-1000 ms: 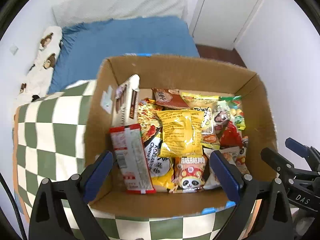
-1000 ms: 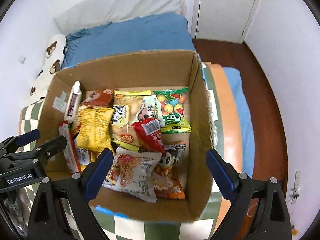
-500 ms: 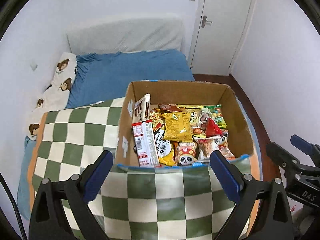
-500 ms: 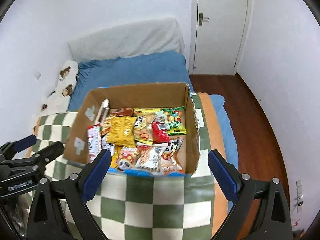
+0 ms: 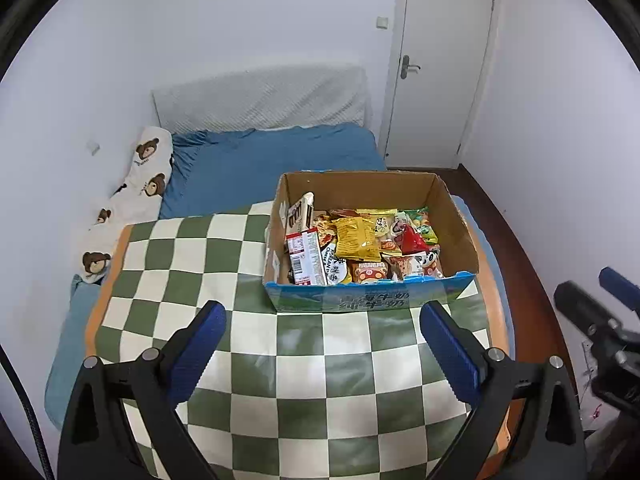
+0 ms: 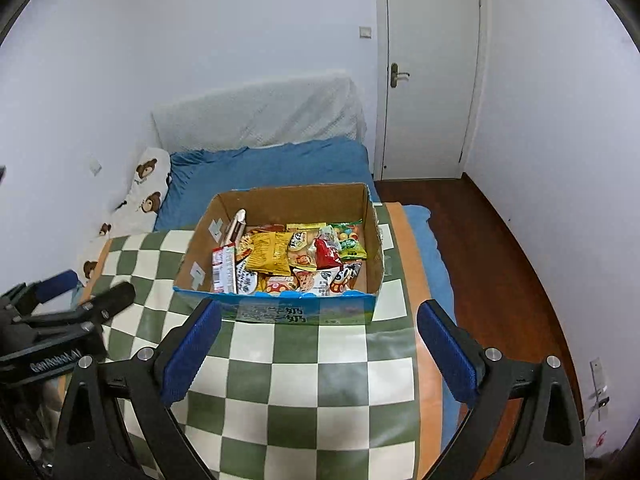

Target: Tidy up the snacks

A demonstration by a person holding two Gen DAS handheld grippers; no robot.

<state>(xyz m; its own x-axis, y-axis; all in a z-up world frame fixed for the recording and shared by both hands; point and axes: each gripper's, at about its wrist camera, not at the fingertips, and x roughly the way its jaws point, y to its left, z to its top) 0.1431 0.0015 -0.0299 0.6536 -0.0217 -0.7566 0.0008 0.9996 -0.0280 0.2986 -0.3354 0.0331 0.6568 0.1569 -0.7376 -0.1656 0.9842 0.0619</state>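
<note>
An open cardboard box [image 5: 372, 299] with a blue front stands on the green-and-white checkered cloth [image 5: 304, 364]. It also shows in the right wrist view [image 6: 280, 314]. It holds several snack packets, among them a yellow bag [image 5: 356, 238], a red packet [image 5: 412, 240] and a red-and-white box [image 5: 306, 256] standing at its left side. My left gripper [image 5: 322, 340] is open and empty, well back from the box. My right gripper [image 6: 318, 340] is open and empty too, at a similar distance.
The cloth covers the near end of a bed with a blue sheet [image 5: 272, 168] and a bear-print pillow [image 5: 140, 184] at the left. A white door [image 5: 440, 64] and dark wood floor [image 6: 500, 264] lie to the right.
Both grippers have pulled up and back from right above the box. The box now looks small, and the whole bed and room are in view.
</note>
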